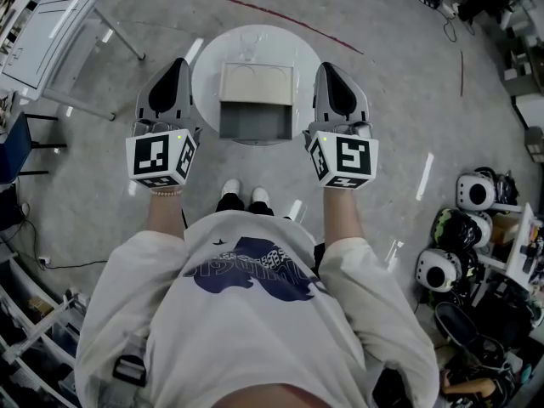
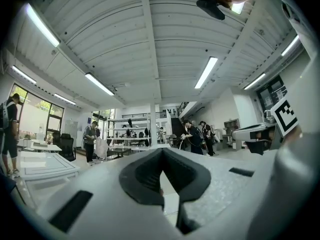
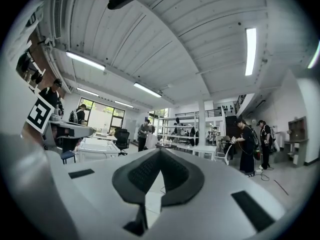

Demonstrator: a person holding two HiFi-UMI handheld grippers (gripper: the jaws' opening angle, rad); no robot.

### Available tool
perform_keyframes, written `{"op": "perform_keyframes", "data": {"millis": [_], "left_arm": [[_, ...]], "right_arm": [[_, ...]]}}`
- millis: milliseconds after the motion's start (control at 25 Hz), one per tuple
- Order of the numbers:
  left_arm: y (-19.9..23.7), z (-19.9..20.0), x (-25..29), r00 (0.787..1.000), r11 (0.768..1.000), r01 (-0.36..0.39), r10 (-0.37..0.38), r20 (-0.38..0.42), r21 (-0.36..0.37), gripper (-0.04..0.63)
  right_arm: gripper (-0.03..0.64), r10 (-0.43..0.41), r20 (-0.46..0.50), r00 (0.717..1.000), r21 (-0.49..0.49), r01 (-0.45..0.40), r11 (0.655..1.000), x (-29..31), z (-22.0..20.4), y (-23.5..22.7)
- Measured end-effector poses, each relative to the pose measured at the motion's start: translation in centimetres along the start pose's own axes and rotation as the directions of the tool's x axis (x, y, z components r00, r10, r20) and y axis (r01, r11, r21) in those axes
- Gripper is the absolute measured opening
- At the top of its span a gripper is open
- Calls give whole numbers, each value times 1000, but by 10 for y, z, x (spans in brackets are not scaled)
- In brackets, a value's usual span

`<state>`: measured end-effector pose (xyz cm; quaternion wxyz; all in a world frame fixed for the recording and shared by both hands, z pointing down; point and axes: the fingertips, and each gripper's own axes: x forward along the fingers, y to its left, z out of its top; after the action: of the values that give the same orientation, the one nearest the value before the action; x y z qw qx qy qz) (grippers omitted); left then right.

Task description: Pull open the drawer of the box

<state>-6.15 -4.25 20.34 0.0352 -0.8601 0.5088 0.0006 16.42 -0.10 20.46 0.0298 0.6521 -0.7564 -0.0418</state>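
Drawer point(image 1: 255, 119) open, box point(image 1: 257, 82) on round table point(image 1: 208, 66), gray floor point(image 1: 382, 117); L gripper point(image 1: 176, 65), R gripper point(image 1: 328, 68) fingers point(image 3: 142, 173) together.

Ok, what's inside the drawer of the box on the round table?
The drawer stands pulled out toward the person, and the grey inside that shows has nothing in it. Anything lying in the part tucked under the top of the box is covered.

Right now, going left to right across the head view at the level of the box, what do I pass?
white table at the far left → left gripper → box → right gripper
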Motion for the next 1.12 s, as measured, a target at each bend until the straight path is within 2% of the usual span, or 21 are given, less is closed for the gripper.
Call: {"op": "perform_keyframes", "data": {"millis": [200, 440, 1120], "left_arm": [[3, 0, -2, 1000, 1000, 0, 0, 2, 1, 8], [11, -1, -2, 1000, 1000, -7, 7, 6, 2, 8], [11, -1, 2, 1000, 1000, -16, 16, 2, 6, 6]], "right_arm": [[-3, -10, 7, 1000, -8, 10, 1000, -1, 1, 1], [-3, -20, 8, 1000, -70, 21, 997, 3, 4, 7], [-5, -4, 28, 1000, -71, 6, 997, 4, 12, 3]]}}
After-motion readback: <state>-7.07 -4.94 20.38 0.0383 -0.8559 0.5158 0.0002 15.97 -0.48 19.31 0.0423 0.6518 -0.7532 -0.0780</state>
